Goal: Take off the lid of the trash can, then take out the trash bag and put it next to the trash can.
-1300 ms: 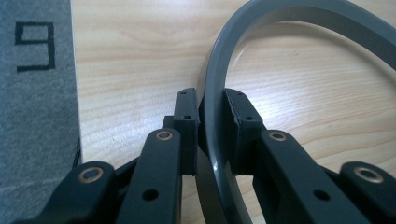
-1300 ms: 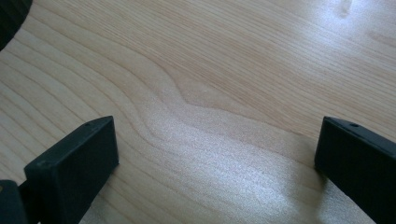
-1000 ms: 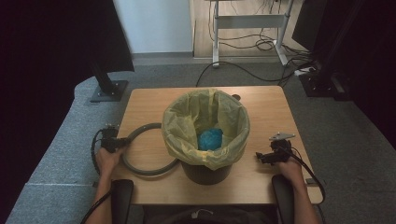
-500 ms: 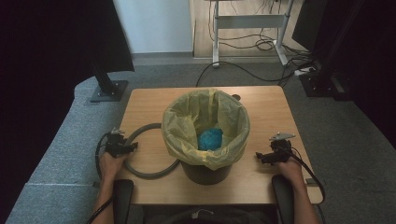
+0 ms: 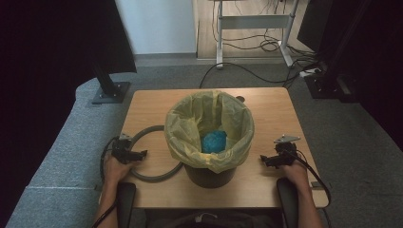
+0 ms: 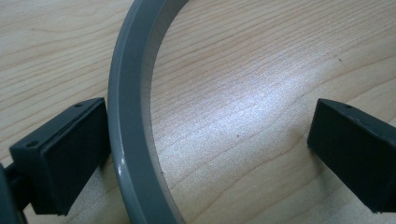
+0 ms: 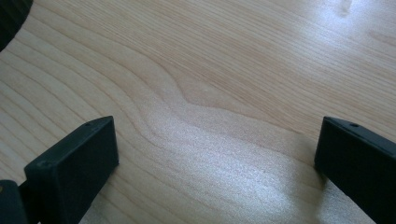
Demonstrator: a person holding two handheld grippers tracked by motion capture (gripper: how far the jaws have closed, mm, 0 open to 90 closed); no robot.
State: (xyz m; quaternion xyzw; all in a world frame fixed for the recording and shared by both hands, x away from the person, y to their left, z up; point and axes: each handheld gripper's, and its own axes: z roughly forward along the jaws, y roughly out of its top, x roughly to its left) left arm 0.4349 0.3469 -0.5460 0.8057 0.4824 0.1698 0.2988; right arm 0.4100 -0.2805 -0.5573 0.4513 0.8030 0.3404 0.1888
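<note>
Grey ring (image 6: 133, 116) lies flat left of the lined bin (image 5: 209, 130), between the left gripper's (image 5: 138, 154) jaws, which have just been opening; right gripper (image 5: 263, 159) gapes empty.

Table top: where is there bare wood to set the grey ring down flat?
Bare wood: the right strip between the bin and the right gripper, and the far corners of the table behind the bin. Crowded: front left, where the grey ring lies against the bin between the left gripper's open jaws.
</note>
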